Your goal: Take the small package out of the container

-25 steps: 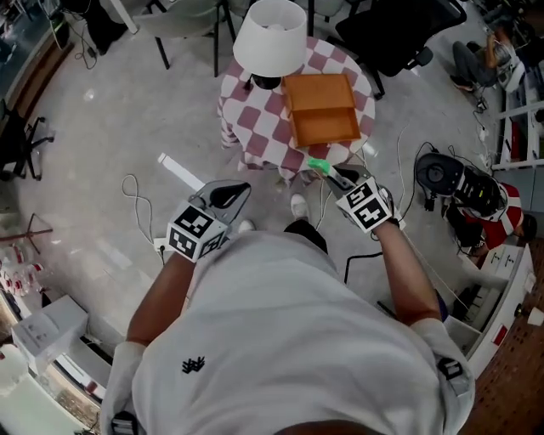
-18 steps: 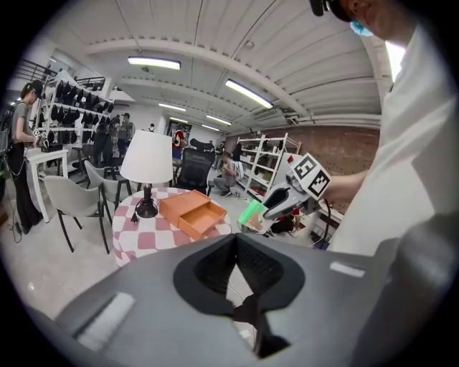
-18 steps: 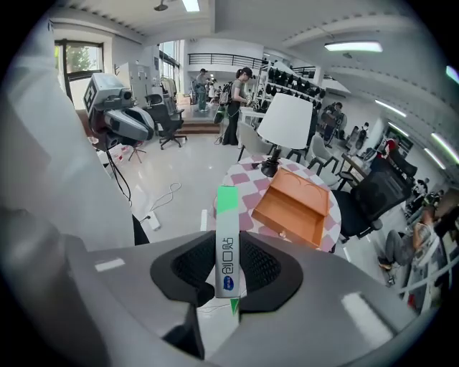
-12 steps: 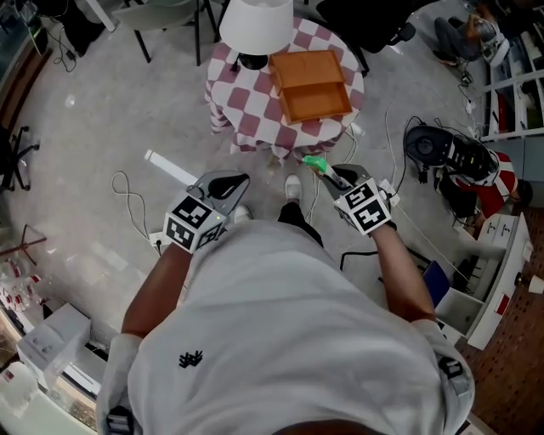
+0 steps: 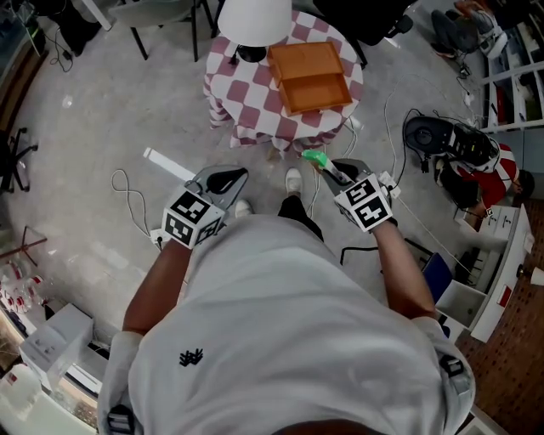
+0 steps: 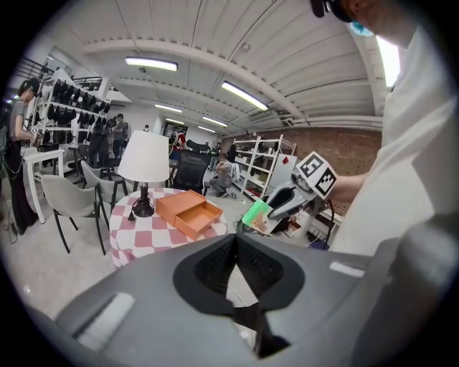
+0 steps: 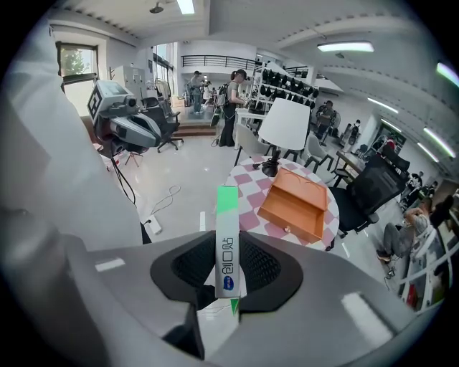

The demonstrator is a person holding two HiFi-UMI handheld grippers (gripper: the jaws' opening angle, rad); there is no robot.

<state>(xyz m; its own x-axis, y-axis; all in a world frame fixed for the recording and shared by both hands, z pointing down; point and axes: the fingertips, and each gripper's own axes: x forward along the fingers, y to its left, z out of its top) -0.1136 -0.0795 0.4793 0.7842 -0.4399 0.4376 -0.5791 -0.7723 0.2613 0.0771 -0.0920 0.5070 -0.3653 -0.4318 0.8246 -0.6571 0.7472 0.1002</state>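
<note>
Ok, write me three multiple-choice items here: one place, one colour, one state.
1. Where does the orange container stand?
A) on the floor
B) on the checked table, beside the lamp
C) on a chair
2. What colour is the far end of the small package?
A) red
B) yellow
C) green
3. How do the right tongs stand?
A) shut on the small package
B) open and empty
C) shut on a cable
Answers: 1 B, it stands on the table by the lamp; 2 C, the tip is green; 3 A, the package is clamped between them.
</note>
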